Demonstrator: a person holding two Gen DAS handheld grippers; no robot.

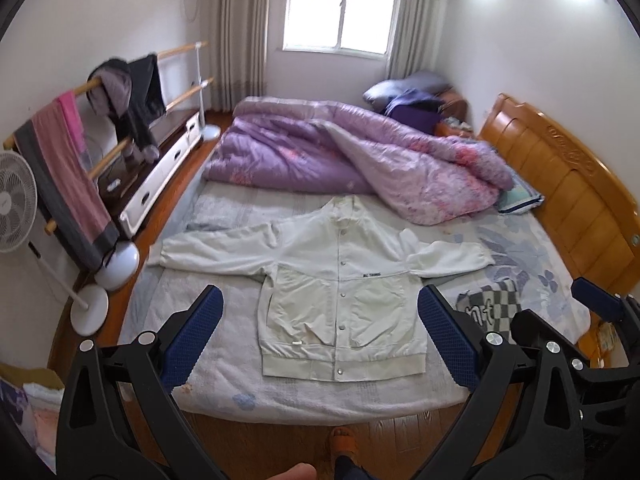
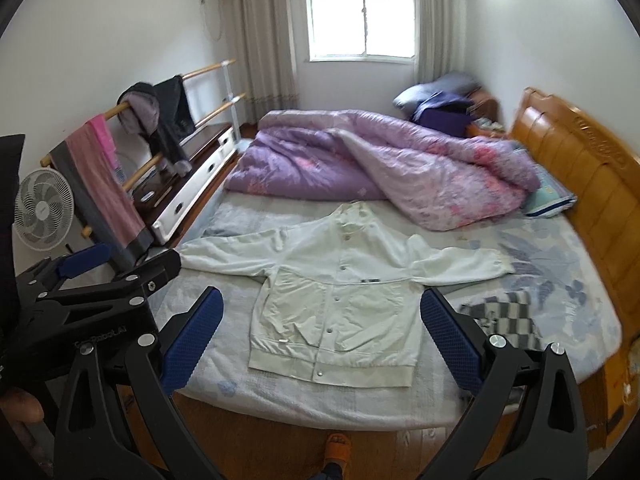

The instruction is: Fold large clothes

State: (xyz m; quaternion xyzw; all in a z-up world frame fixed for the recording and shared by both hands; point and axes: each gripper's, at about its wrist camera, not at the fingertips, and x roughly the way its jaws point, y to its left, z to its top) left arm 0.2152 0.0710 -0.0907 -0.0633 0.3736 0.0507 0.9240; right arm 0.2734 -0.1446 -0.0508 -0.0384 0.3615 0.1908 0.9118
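Note:
A white snap-button jacket (image 1: 340, 276) lies flat, front up, on the bed (image 1: 224, 376), sleeves spread to both sides, hem toward me; it also shows in the right wrist view (image 2: 336, 292). My left gripper (image 1: 320, 312) is open and empty, held above the near bed edge, short of the hem. My right gripper (image 2: 322, 314) is open and empty, held likewise just right of the left one. It shows at the right edge of the left wrist view (image 1: 600, 308), and the left gripper shows at the left of the right wrist view (image 2: 96, 264).
A bunched purple quilt (image 1: 352, 156) fills the far half of the bed. A checkered cloth (image 1: 492, 308) lies right of the jacket. A wooden headboard (image 1: 568, 188) runs along the right. A clothes rack (image 1: 80, 152) and a fan (image 1: 16, 204) stand left. My orange-slippered foot (image 1: 344, 440) is on the floor.

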